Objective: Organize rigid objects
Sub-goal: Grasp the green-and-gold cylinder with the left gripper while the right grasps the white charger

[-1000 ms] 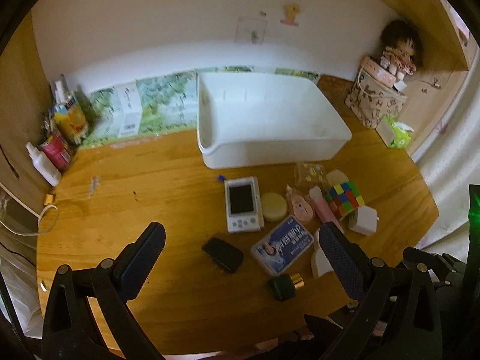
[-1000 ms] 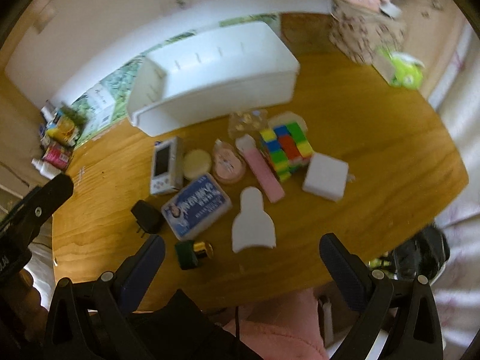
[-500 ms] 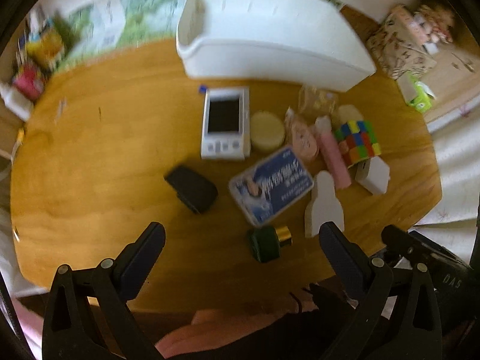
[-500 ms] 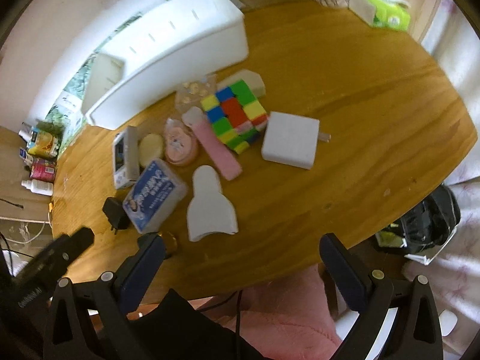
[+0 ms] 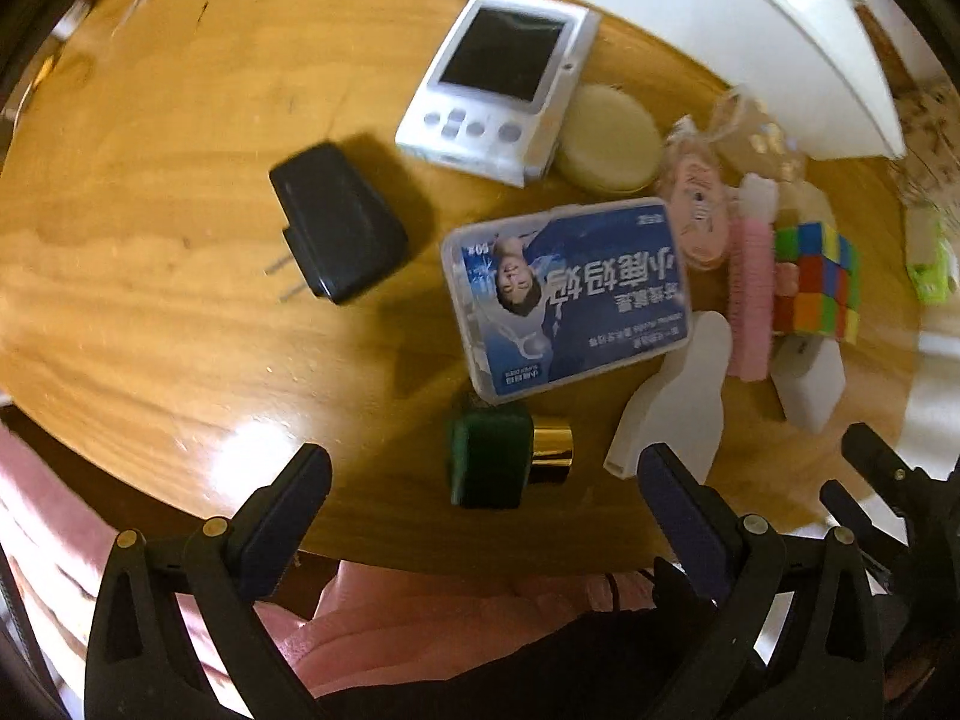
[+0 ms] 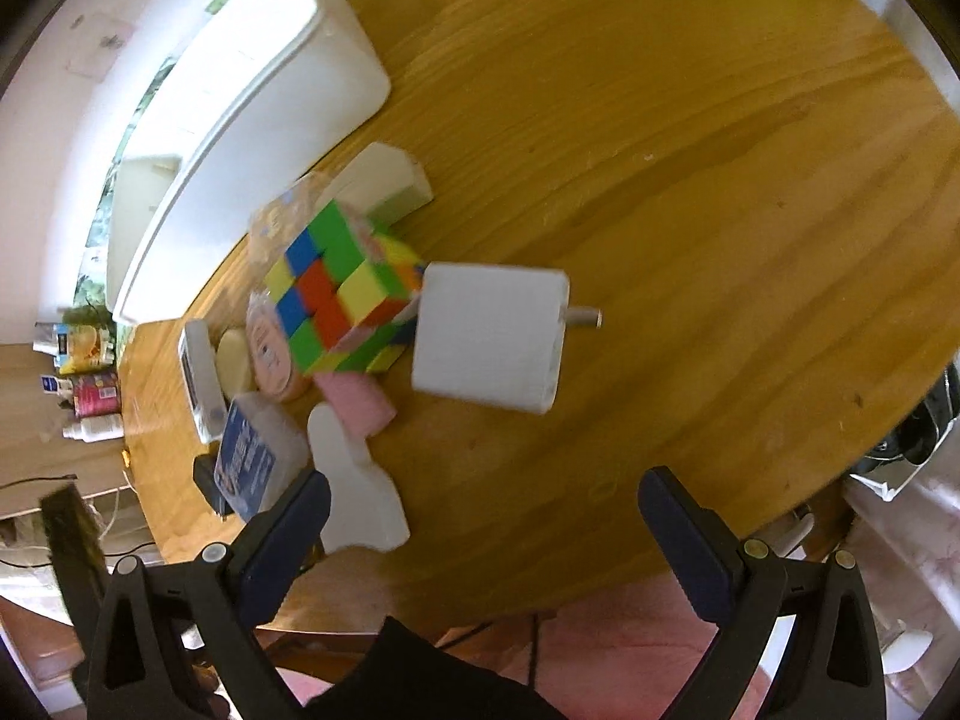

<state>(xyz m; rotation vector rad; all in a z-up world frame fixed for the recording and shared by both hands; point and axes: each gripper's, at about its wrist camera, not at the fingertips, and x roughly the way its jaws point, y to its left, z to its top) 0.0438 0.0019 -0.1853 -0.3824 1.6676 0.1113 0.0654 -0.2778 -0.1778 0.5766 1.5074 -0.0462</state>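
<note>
Now that I have dropped both tools from a high look over the table to just above the near edge, the clutter fills both views, so I judge picking is about to begin. My left gripper (image 5: 483,480) gapes wide and empty over the green bottle (image 5: 491,457); my right gripper (image 6: 483,501) gapes equally, empty, short of the white charger (image 6: 489,336). The white bin (image 6: 240,138) waits at the far edge, its inside hidden from me. Motion blur smears the small pieces beside the cube (image 6: 342,294).

A round wooden table (image 6: 690,180) carries a white bin (image 6: 252,120), colour cube (image 6: 336,294), white charger (image 6: 489,339), black plug adapter (image 5: 336,222) (prongs out) and blue-labelled case (image 5: 567,294).
</note>
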